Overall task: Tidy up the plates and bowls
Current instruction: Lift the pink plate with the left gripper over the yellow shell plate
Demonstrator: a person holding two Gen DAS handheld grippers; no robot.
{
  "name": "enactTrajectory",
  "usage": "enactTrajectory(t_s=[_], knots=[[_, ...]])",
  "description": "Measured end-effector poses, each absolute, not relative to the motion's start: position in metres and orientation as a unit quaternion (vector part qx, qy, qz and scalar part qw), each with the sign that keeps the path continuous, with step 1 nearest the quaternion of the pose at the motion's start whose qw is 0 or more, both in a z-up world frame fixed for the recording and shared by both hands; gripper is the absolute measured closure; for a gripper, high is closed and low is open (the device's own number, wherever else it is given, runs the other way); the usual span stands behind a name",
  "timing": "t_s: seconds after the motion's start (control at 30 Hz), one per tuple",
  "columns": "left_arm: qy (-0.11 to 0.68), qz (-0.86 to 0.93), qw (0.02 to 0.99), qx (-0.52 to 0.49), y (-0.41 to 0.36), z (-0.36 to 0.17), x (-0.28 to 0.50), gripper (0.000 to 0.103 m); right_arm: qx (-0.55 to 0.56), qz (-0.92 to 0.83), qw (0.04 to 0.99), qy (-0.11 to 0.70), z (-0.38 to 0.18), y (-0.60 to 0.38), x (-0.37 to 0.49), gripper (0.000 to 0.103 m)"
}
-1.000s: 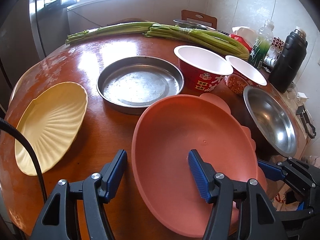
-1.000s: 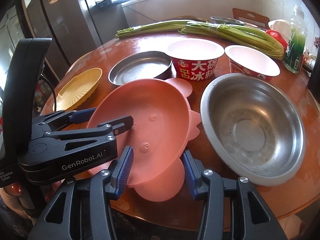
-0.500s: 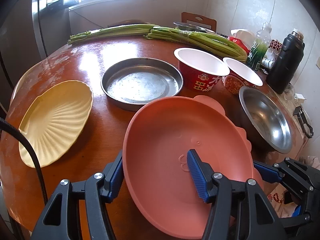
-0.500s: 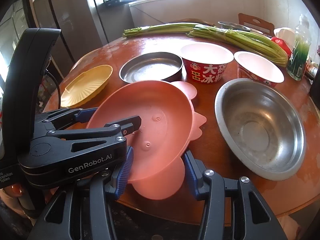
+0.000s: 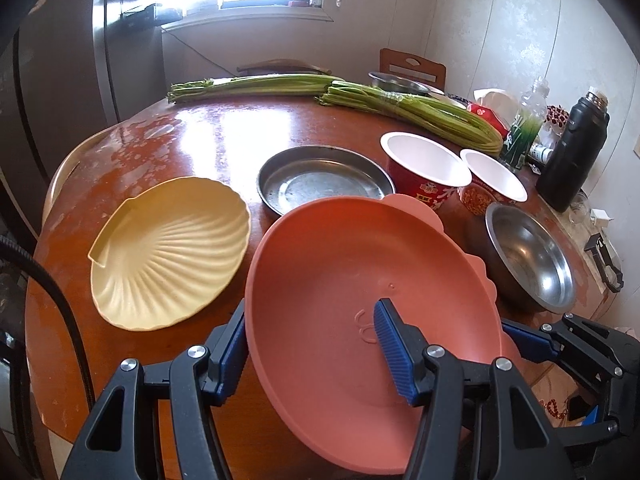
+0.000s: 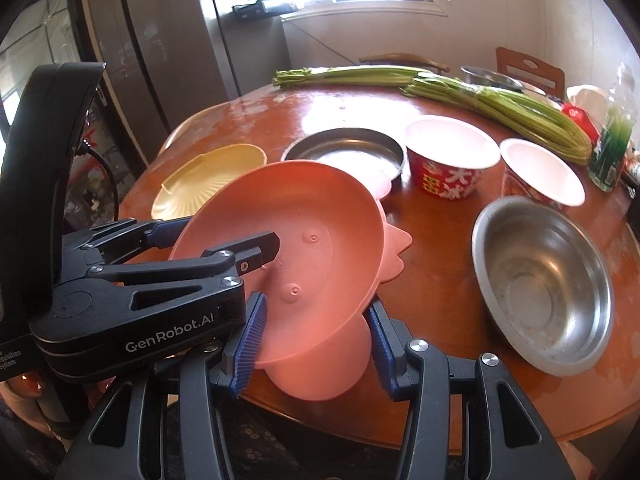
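Right wrist view: left hand-held gripper [image 6: 224, 240] hides pink plate's [image 6: 320, 240] rim.

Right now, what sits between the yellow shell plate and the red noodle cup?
The round steel pan, seen in both views, between the yellow shell plate and red noodle cup.

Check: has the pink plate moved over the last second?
Yes. The pink plate, held across its rim by the left gripper, has lifted and tilted toward the yellow shell plate, away from the steel bowl.
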State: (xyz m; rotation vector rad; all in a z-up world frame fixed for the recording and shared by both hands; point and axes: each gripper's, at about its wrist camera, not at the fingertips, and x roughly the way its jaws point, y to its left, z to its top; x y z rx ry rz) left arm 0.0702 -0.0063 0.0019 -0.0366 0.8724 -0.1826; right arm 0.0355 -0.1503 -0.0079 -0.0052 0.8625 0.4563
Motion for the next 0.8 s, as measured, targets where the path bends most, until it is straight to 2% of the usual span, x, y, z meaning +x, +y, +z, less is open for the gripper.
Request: enactTrajectory(t_s=[0.8], knots=[[0.392, -0.034, 0.919, -0.034, 0.076, 0.025, 0.086, 0.043, -0.043, 0.261, 0.881, 0.392, 0.014, -0.063, 0.078, 0.051]])
